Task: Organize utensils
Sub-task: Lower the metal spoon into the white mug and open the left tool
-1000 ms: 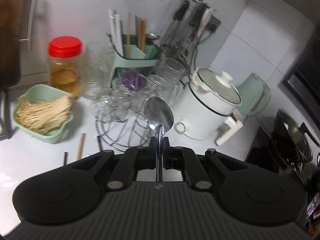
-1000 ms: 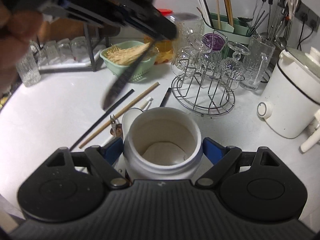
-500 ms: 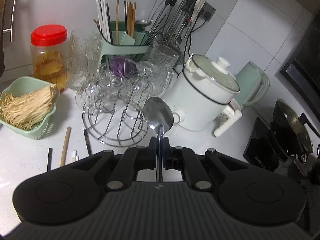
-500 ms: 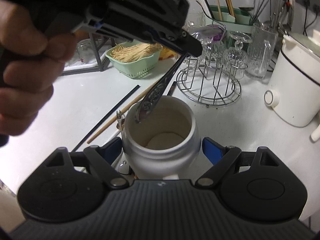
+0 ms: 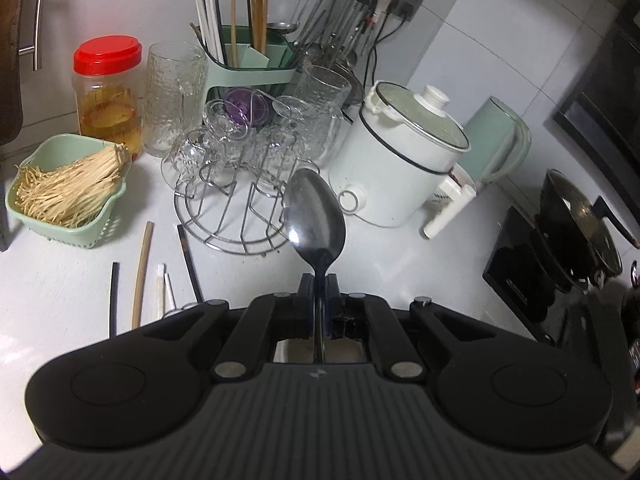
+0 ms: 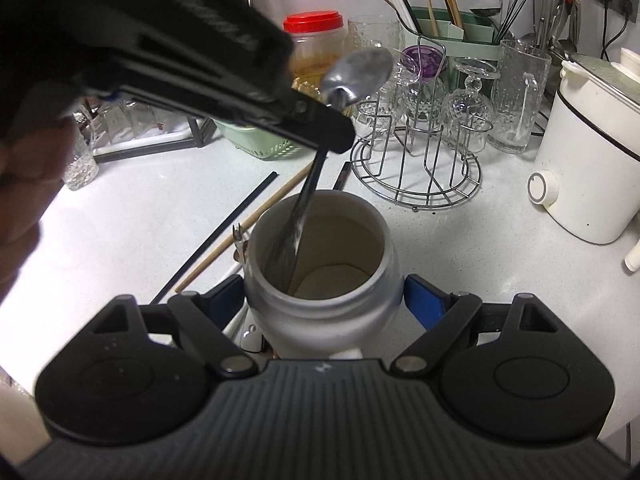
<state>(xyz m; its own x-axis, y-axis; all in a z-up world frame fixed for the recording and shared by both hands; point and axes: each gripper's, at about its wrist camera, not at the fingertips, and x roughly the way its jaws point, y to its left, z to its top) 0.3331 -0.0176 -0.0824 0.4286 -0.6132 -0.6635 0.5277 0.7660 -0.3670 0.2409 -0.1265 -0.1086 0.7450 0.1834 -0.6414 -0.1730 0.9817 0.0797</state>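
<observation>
My left gripper is shut on a metal spoon, bowl end up and handle pointing down. In the right wrist view the left gripper hovers above a white jar, and the spoon has its handle end inside the jar's mouth, against the left inner wall. My right gripper is shut on the jar, its blue pads pressed to both sides. Loose chopsticks lie on the counter: a black one, a wooden one and short white ones. A small fork lies beside the jar.
A wire rack of upturned glasses stands behind the jar, with a green utensil holder of chopsticks further back. A white cooker and green kettle stand right, a green basket and red-lidded jar left. A hand holds the left gripper.
The left gripper has come down and over the jar with the spoon, whose handle has gone from above the rim into the jar's mouth. The right gripper and jar have barely moved.
</observation>
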